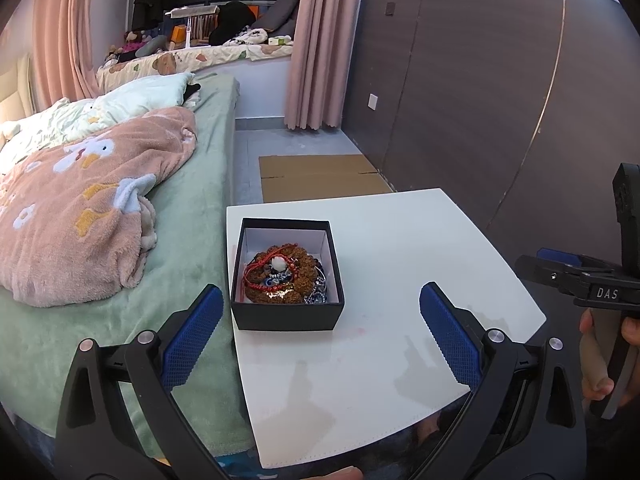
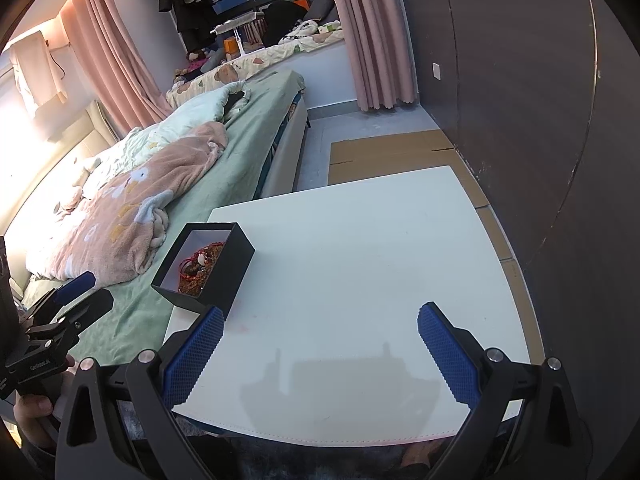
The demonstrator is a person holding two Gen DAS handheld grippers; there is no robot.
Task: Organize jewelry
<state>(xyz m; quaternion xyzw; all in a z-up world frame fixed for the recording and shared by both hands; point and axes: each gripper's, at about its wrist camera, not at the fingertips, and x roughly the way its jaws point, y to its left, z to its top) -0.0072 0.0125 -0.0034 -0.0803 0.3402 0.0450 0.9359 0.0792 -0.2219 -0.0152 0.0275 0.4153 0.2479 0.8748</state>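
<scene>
We see a smooth white desk (image 1: pixel 400 248) with a faint sheen and a stitched edge, like leatherette. The box (image 1: pixel 286 318) looks like matt black card outside and plain white paper inside, holding rough brown seed beads (image 1: pixel 280 294) and a woven red cord (image 1: pixel 260 280). Each claw, left (image 1: pixel 320 338) and right (image 2: pixel 320 350), is matt black plastic with dimpled blue rubbery pads (image 1: pixel 450 340) and bright metal pins. The blanket (image 1: pixel 80 216) is fuzzy pink fleece, the bed sheet (image 1: pixel 200 200) soft green plush, and the floor carries flat brown cardboard (image 1: pixel 320 178).
</scene>
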